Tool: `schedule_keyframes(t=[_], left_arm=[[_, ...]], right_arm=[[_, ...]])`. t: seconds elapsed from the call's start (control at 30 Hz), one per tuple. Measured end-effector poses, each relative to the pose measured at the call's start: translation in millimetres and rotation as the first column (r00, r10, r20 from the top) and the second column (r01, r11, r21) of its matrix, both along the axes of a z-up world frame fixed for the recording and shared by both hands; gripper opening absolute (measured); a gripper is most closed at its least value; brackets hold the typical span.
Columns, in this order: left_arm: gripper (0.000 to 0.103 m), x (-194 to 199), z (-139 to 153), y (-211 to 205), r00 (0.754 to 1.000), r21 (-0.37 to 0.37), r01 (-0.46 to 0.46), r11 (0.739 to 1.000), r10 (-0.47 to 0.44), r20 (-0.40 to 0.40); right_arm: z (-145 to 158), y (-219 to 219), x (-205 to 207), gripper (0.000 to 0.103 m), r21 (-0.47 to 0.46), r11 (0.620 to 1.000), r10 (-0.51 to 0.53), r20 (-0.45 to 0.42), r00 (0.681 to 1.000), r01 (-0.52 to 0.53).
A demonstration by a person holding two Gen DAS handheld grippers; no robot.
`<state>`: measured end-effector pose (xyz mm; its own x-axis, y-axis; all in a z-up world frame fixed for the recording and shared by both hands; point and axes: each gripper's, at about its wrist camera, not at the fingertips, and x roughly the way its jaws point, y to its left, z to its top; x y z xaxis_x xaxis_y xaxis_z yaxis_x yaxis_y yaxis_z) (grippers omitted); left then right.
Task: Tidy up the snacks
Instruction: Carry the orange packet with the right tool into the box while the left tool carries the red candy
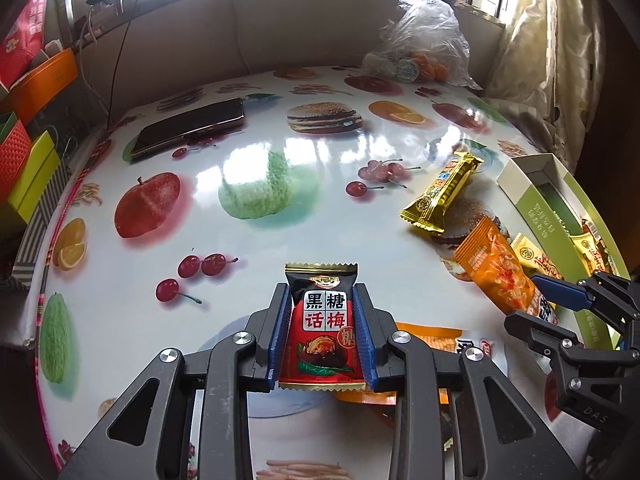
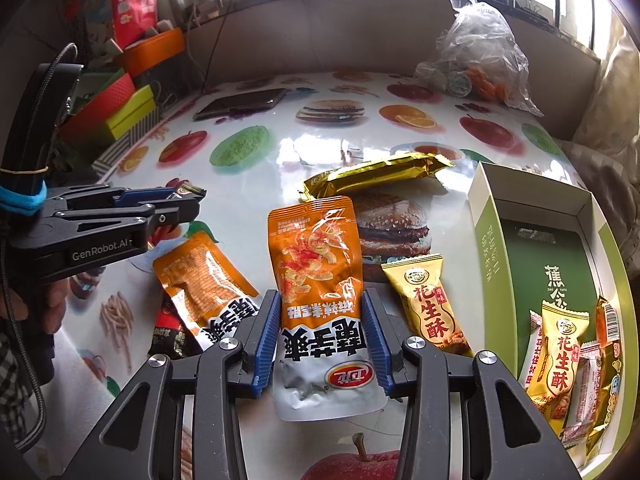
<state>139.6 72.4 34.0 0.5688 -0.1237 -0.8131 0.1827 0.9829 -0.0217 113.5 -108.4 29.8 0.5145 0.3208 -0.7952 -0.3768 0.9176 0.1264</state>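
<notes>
On the fruit-print bench (image 1: 280, 216) by the window, we have the left tool (image 1: 322, 322) clamped on a plum candy (image 1: 322, 320) and the right tool (image 2: 320, 332) clamped on an orange pouch (image 2: 316, 280), both apparently bound next for the green box (image 2: 492, 240) at right.
</notes>
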Motion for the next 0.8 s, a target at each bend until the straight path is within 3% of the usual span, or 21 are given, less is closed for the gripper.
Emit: schedule_keyframes(t=[0.8], left_arm=[[0.032, -45.7, 53.3, -52.2, 0.993, -0.04, 0.073, 0.997, -0.069, 0.101]], right_arm=[[49.2, -43.9, -34.2, 0.039, 0.031, 0.994, -0.107, 0.091, 0.99, 0.104]])
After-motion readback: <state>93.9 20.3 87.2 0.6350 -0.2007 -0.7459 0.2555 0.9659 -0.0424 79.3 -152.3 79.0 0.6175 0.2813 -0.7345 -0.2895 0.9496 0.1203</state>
